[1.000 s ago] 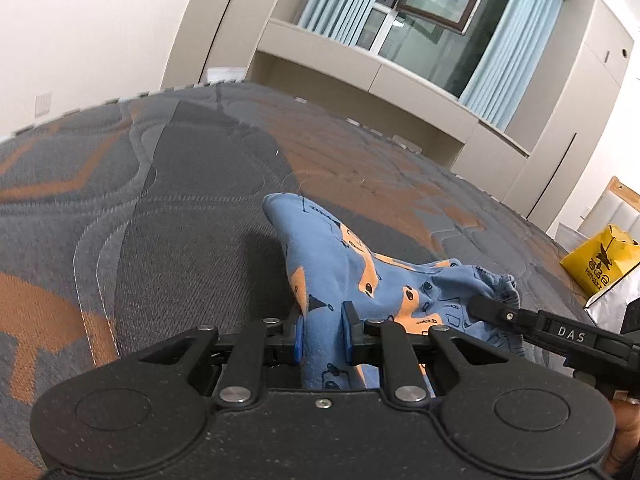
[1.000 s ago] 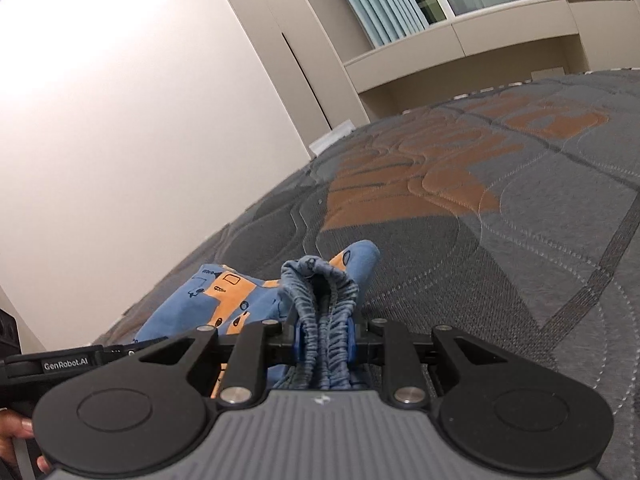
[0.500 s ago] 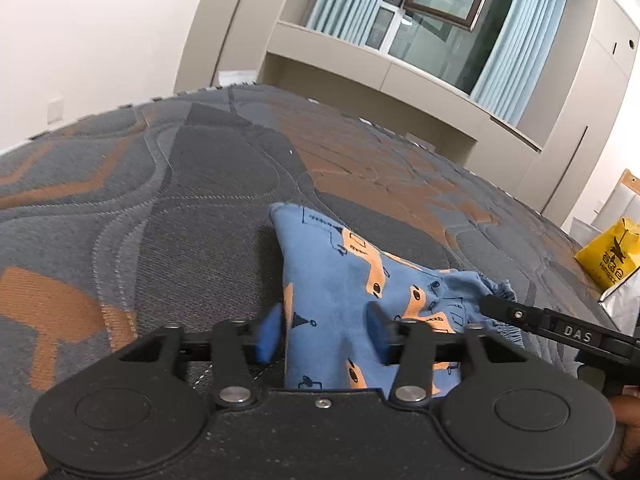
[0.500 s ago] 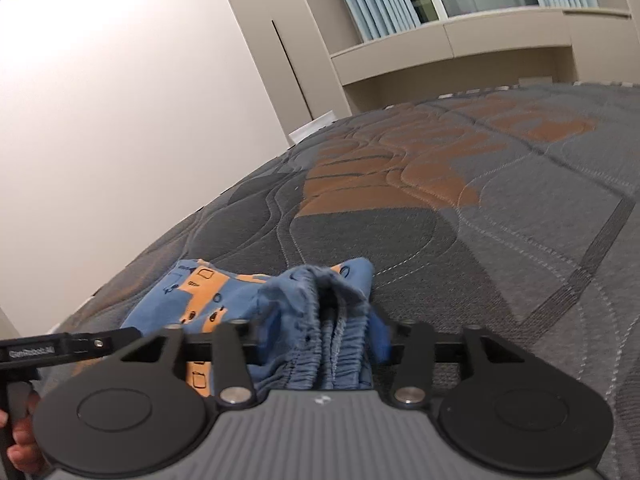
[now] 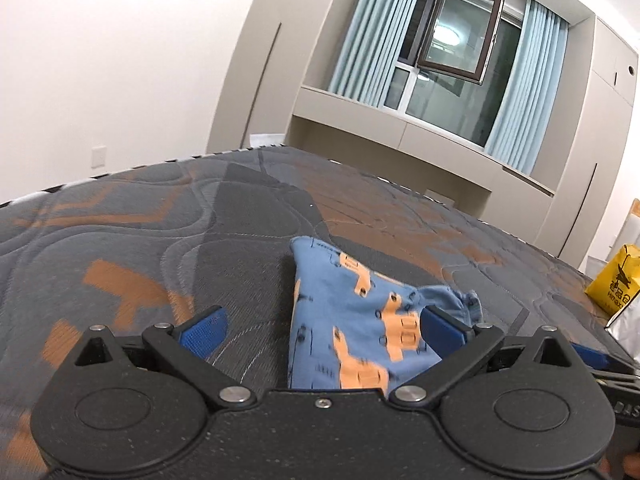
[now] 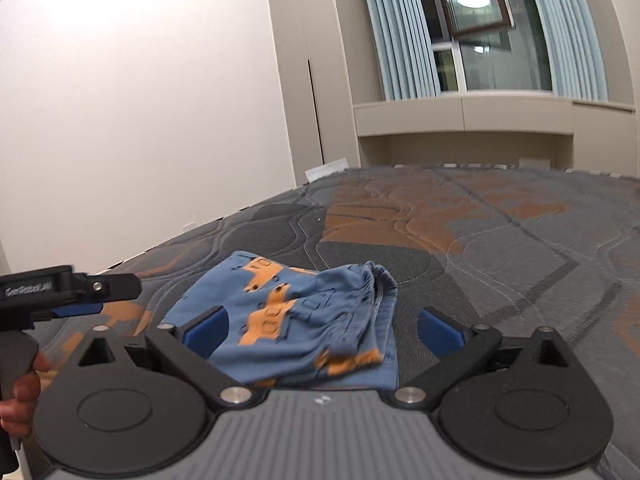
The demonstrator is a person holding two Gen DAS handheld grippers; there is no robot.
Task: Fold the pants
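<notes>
A: Where are the pants (image 6: pixel 304 320)?
B: On the mattress (image 6: pixel 500 240), folded into a small bundle, at twelve o'clock from the right gripper (image 6: pixel 322 330), elastic waistband at one.
A: Fingers?
B: Both pairs are opening, pinching nothing. The left gripper (image 5: pixel 320 328) has the bundle off-centre, towards two o'clock; I judge the right nearer.

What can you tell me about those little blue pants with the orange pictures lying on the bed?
The small blue pants with orange vehicle prints look like soft knit cotton. They lie folded into a compact, slightly rumpled bundle on the grey and orange quilted mattress, with the gathered elastic waistband bunched along one edge. They rest on the mattress alone: the left gripper and right gripper are opening, the blue pads wide of the cloth on either side and not pressing it.
</notes>
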